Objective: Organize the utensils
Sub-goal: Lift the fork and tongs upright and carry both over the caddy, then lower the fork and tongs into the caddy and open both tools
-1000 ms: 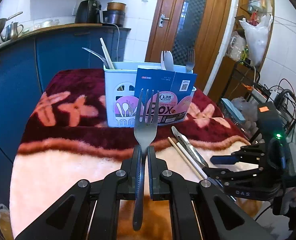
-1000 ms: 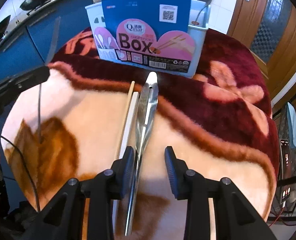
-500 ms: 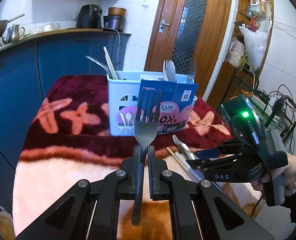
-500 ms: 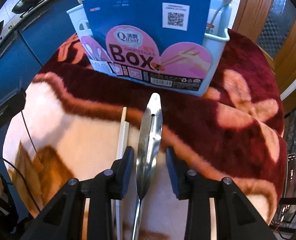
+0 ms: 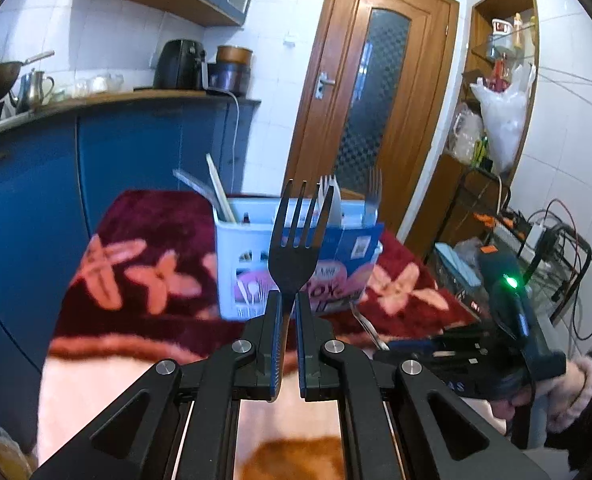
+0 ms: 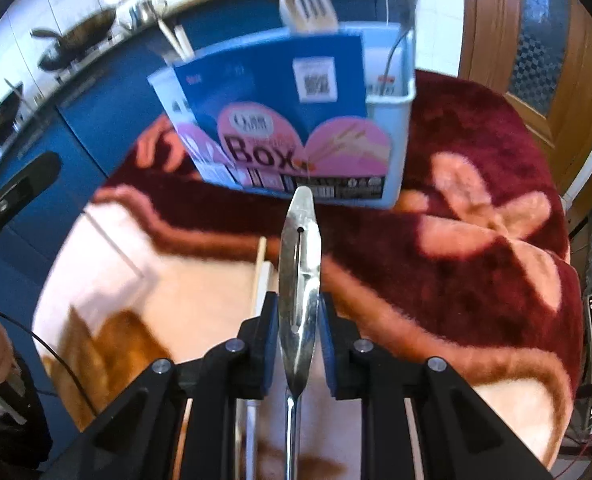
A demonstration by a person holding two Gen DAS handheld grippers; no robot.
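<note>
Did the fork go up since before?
Yes. The fork rose: its tines now reach above the rim of the blue utensil box, where earlier they sat against its front.

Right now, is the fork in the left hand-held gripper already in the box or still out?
Out. The left hand-held gripper holds the fork tines-up, short of the utensil box.

The pale blue plastic utensil caddy (image 5: 252,256) stands at the far, dark-red end of the plush flowered blanket (image 5: 144,240), with a blue-and-pink "Box" card (image 6: 292,120) covering its near face. Its open top is crowded: pale chopsticks (image 5: 220,190) lean out at the left end, and white cutlery (image 6: 307,8) and a steel fork (image 5: 373,196) stand further right. A wooden chopstick (image 6: 259,270) lies on the cream near part, while the blanket's right side stays bare.
</note>
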